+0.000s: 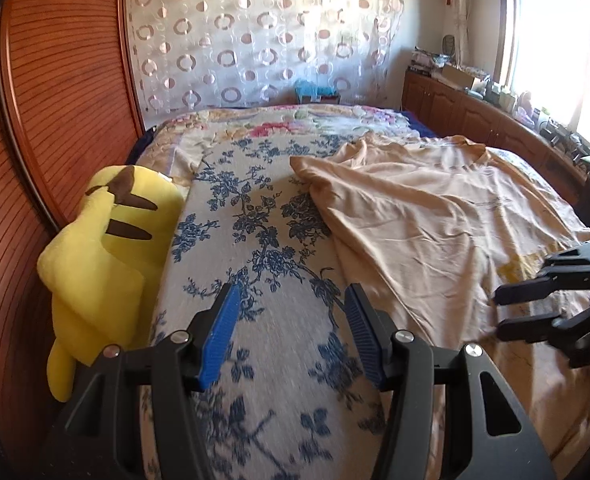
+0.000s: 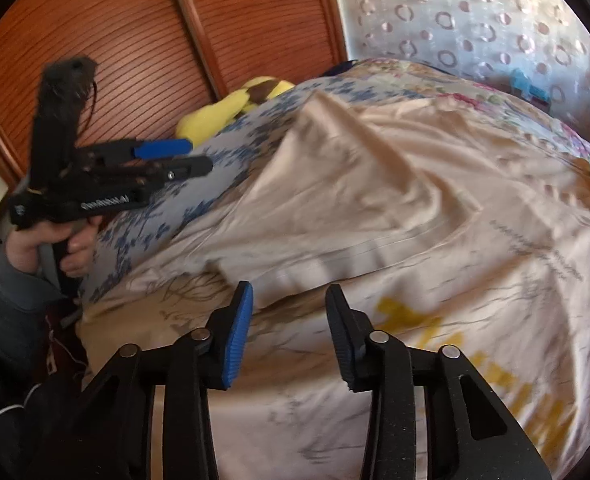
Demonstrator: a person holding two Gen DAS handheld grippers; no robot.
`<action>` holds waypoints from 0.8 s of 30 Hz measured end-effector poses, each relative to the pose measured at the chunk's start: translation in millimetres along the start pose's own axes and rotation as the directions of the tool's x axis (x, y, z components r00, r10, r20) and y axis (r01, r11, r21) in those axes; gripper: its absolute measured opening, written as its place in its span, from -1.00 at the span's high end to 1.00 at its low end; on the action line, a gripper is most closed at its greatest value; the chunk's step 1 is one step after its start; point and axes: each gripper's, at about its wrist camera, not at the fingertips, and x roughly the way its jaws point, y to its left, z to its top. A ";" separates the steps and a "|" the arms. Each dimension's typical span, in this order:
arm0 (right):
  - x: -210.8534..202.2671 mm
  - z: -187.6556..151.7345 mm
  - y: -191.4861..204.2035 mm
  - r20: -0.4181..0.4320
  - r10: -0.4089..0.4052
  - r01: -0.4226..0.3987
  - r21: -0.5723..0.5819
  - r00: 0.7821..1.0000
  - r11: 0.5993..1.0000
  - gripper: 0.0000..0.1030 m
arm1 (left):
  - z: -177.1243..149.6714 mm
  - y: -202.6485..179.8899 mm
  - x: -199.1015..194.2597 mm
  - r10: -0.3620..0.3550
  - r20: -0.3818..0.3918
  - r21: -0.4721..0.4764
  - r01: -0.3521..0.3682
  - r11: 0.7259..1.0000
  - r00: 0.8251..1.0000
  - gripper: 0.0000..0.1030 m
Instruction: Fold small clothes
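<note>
Blue-padded left tongs (image 1: 291, 308) spread, empty, over floral cover (image 1: 255, 216), right tongs (image 2: 289, 304) spread above peach shirt (image 2: 395, 208), nothing pinched, shirt lying rumpled just right of left tongs, yellow plush (image 1: 107, 240) left, curtain (image 1: 255, 32) beyond

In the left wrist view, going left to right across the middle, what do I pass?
Wooden wardrobe door → yellow plush toy → blue floral bedspread → peach T-shirt → right tongs.

shirt (image 2: 375, 200) print blurred, lettering unreadable
</note>
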 end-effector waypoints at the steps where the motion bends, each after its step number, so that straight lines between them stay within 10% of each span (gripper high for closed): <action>1: 1.7 -0.7 3.2 -0.002 0.003 -0.003 -0.003 1.000 1.000 0.33 | -1.3 -0.1 -3.3 -0.001 0.008 -0.003 0.001 1.000 1.000 -0.06; 11: 8.5 -11.6 14.2 0.009 -0.027 0.028 -0.033 1.000 0.999 0.97 | -13.6 -5.6 -25.8 -0.011 0.055 -0.036 0.013 0.999 0.998 -0.06; 24: -39.5 -26.2 23.9 0.126 -0.070 0.070 0.004 0.989 0.998 1.00 | -26.9 -28.9 -58.5 -0.032 0.100 -0.022 0.035 0.999 0.994 -0.06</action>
